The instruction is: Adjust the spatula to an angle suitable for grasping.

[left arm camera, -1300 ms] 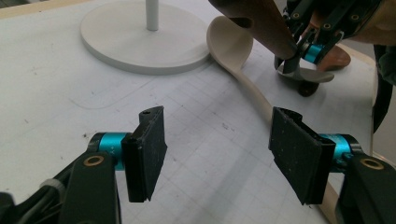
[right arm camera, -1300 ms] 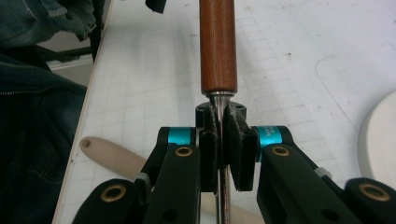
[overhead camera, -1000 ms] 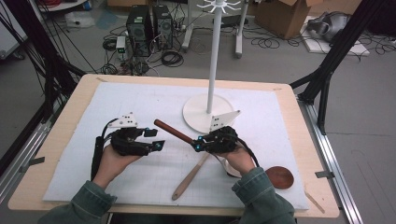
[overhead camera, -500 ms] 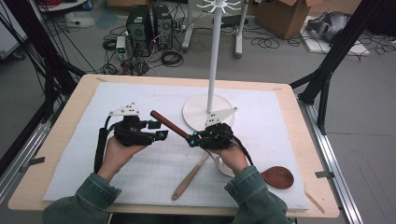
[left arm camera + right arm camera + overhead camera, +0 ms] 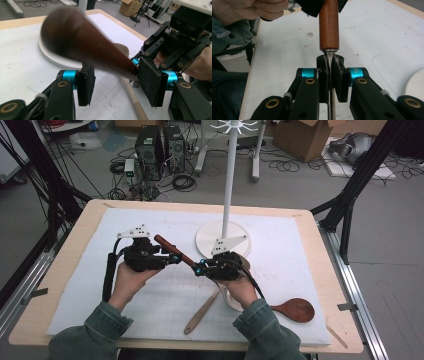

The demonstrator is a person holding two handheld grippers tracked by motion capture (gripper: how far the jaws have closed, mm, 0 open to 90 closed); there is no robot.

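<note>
From above, the left gripper [image 5: 175, 259] and right gripper [image 5: 199, 268] meet tip to tip over the white mat [image 5: 300, 250], sharing a tool with a dark brown wooden handle [image 5: 167, 246] that slants between them.

In the left gripper view, that handle [image 5: 85, 45] lies blurred between the jaws, which have just been closing; a gap remains beside each pad, so they stand released around it.

In the right gripper view, the jaws are clenched on the tool's thin metal shank [image 5: 329, 56], the handle rising straight beyond their tips.
</note>
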